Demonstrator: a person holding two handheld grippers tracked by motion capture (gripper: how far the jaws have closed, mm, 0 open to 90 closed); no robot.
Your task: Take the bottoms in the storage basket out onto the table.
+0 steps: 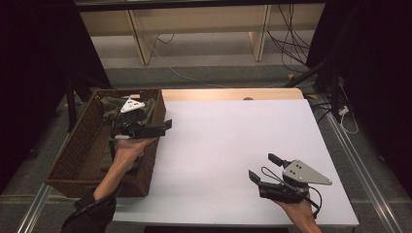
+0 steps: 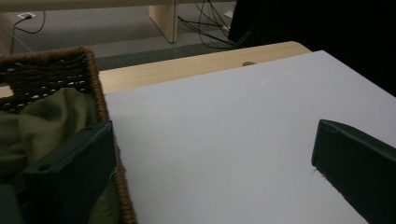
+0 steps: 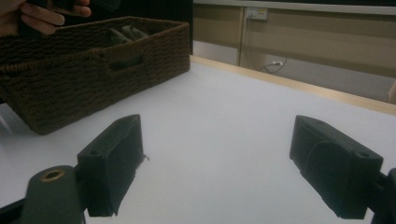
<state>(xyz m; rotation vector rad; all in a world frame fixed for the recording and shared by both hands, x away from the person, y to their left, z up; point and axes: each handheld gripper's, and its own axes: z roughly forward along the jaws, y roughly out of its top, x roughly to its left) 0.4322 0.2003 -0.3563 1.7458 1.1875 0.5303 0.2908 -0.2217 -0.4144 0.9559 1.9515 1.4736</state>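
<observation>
**Both grippers spread wide, one over the basket rim, one above the bare sheet**

From my remote seat, I see the left hand (image 1: pixel 127 148) reaching forward over the near right corner of the wicker basket (image 1: pixel 77 141), its forearm angled up from the table's near edge. The left gripper (image 1: pixel 163 127) points right, across the basket's right wall toward the white sheet (image 1: pixel 218 145). In the left gripper view its jaws stand wide apart and hold nothing: one jaw sits over the olive cloth (image 2: pixel 51 116) inside the basket, the other over the white sheet. The cloth lies bunched in the basket's far half, just below and behind that gripper.

The right hand (image 1: pixel 299 211) comes in at the near right corner of the table, palm under the right gripper (image 1: pixel 265 167), which points left and away toward the basket. Its jaws are also spread wide with nothing between them, above the sheet. The basket stands well apart from it at the table's left edge.
</observation>
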